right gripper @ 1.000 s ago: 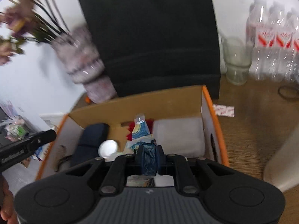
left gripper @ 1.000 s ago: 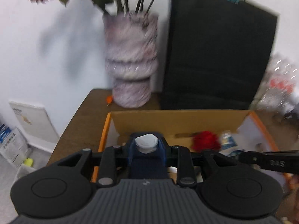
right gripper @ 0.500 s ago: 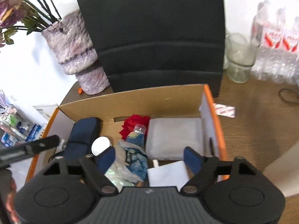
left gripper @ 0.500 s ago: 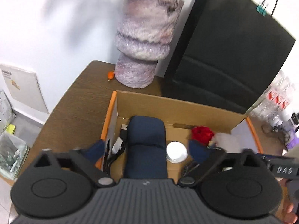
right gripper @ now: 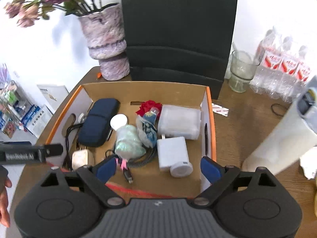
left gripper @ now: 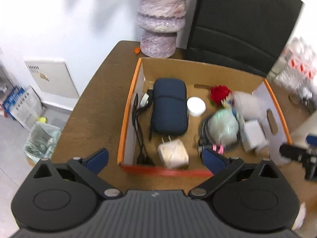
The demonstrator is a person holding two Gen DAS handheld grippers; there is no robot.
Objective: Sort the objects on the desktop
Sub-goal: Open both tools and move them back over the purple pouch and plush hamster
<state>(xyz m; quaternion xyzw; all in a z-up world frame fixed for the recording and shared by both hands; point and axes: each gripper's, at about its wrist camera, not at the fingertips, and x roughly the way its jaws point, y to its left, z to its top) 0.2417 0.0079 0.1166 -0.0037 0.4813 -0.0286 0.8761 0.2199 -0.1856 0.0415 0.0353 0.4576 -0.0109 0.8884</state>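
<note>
An orange-edged cardboard box (left gripper: 126, 115) (right gripper: 210, 119) sits on the brown table. In it lie a navy case (left gripper: 169, 109) (right gripper: 99, 123), a white round lid (left gripper: 196, 106) (right gripper: 118, 121), a red flower (left gripper: 220, 94) (right gripper: 148, 107), a blue and white wrapper (right gripper: 147, 129), a pale green bundle (left gripper: 222, 125) (right gripper: 128, 142), a white charger (right gripper: 172, 152) and a cream plug (left gripper: 173, 155) (right gripper: 82, 158). My left gripper (left gripper: 155, 157) is open and empty above the box's near edge. My right gripper (right gripper: 157, 168) is open and empty above the box's near side.
A purple vase (left gripper: 160, 15) (right gripper: 108, 45) and a black paper bag (left gripper: 241, 25) (right gripper: 178, 29) stand behind the box. A glass (right gripper: 241, 71), packed water bottles (right gripper: 281, 65) and a white roll (right gripper: 285, 138) are to the right. The table edge (left gripper: 89, 91) drops off at left.
Both grippers opened, letting go of the white lid and the blue wrapper into the box, then pulled back and up from the box.
</note>
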